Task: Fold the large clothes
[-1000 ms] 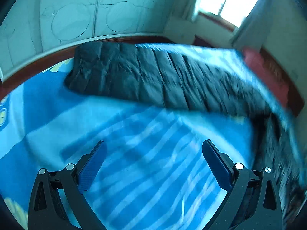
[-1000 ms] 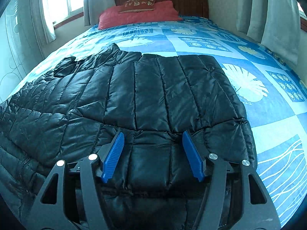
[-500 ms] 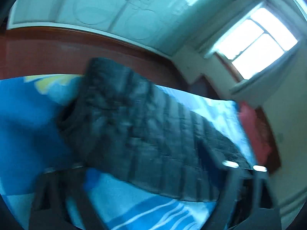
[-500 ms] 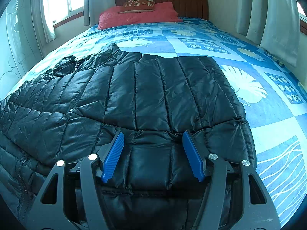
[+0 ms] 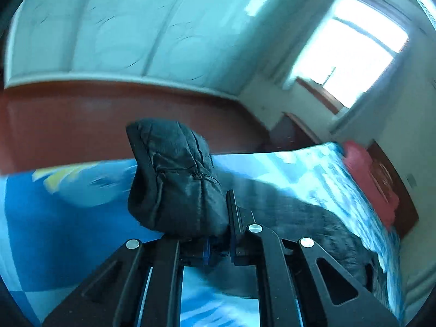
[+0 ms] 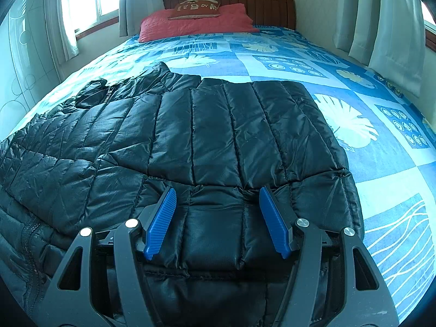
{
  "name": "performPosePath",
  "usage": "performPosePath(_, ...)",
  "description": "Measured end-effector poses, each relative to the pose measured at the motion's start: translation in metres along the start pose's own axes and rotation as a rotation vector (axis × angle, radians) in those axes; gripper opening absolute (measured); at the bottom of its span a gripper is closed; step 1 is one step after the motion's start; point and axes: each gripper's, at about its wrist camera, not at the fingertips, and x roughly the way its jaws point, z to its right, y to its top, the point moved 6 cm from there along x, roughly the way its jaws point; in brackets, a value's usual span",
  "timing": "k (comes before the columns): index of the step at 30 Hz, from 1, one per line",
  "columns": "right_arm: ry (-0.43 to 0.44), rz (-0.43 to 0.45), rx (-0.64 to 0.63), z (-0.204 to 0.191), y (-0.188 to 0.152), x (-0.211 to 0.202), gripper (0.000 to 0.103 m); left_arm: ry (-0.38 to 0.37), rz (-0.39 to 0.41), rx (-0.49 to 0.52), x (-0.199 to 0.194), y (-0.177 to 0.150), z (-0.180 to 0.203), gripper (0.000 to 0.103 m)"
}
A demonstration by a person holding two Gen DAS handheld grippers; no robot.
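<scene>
A black quilted puffer jacket [image 6: 207,136] lies spread flat on the blue patterned bed cover [image 6: 381,163]. My right gripper [image 6: 217,190] hovers open over the jacket's near hem, its blue pads [image 6: 160,220] apart with fabric lying under them. In the left wrist view my left gripper [image 5: 215,218] is shut on a bunched end of the jacket [image 5: 171,174], apparently a sleeve end, lifted above the bed [image 5: 68,204]. That fabric covers the left finger, so only the right finger shows. The rest of the jacket [image 5: 313,218] trails off to the right, blurred.
A red pillow [image 6: 196,24] with a small cushion lies against the wooden headboard [image 6: 272,5]. White curtains [image 6: 381,27] hang on the right, and a window [image 6: 81,0] is on the left. Past the bed edge are red-brown floor [image 5: 109,120], pale wardrobe doors [image 5: 136,32] and a nightstand [image 5: 288,133].
My left gripper went from wide open over the bed cover to shut on the jacket's end, then rose and swung toward the wardrobe. The right gripper and the jacket body stayed still.
</scene>
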Motion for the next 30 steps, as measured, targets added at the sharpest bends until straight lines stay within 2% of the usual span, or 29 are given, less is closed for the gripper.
performPosePath(4,0.005,0.002,0.004,0.001,0.001,-0.001,0.063,-0.103,-0.026,0.14,-0.002,-0.015,0.083,0.01)
performPosePath(9,0.012,0.006,0.012,0.003,0.001,0.0,0.063,-0.205,-0.059,0.356,-0.006,-0.063,0.206,0.01)
performPosePath(12,0.014,0.008,0.017,0.004,0.002,0.0,0.063,-0.271,-0.1,0.467,-0.013,-0.108,0.269,0.01)
performPosePath(17,0.016,0.009,0.019,0.004,0.001,0.001,0.063,-0.349,-0.174,0.63,-0.01,-0.185,0.346,0.01)
performPosePath(22,0.017,0.009,0.019,0.005,0.002,0.001,0.064,-0.377,-0.243,0.752,-0.008,-0.253,0.39,0.01)
performPosePath(24,0.016,0.009,0.019,0.005,0.002,0.001,0.064,-0.374,-0.281,0.79,-0.01,-0.276,0.392,0.01)
performPosePath(26,0.016,0.01,0.018,0.004,0.001,0.001,0.064,-0.37,-0.318,0.824,-0.012,-0.299,0.395,0.015)
performPosePath(28,0.016,0.008,0.018,0.004,0.002,0.001,0.064,-0.357,-0.343,0.875,-0.014,-0.313,0.393,0.037)
performPosePath(30,0.02,0.005,0.018,0.006,0.003,0.002,0.065,-0.37,-0.349,0.903,-0.023,-0.322,0.394,0.051)
